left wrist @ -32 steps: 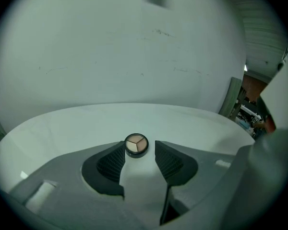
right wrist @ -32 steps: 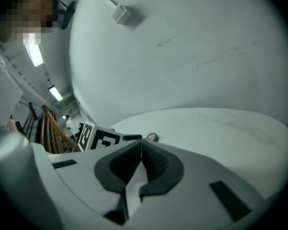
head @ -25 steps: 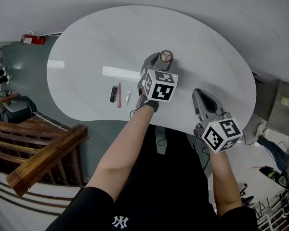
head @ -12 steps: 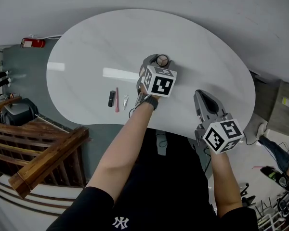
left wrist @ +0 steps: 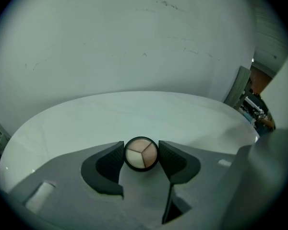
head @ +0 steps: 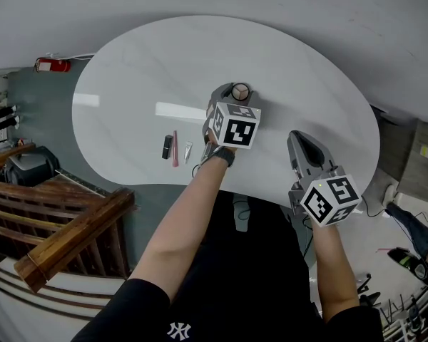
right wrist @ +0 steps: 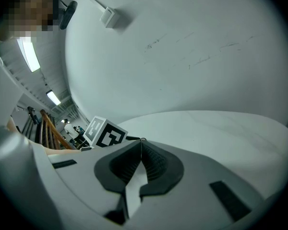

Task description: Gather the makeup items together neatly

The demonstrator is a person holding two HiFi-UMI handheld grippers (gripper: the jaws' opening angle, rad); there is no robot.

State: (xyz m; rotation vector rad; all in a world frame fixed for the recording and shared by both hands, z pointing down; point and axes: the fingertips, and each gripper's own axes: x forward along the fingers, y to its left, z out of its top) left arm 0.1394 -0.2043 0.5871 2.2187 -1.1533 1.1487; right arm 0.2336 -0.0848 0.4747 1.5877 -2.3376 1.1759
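There's the round black compact with three powder shades, flat on the white oval table, between the jaws of the left gripper. They have just been opening and bracket it without pinching. The black tube, pink pencil and small silvery tube lie well to its left. The right gripper is clenched on nothing, farther off.

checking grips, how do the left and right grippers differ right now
On the left gripper, jaws stand apart, having just been opening, round compact between them; on the right gripper, jaws are together, empty. The left gripper sits mid table; the right gripper nearer its edge. Both tilt downward.
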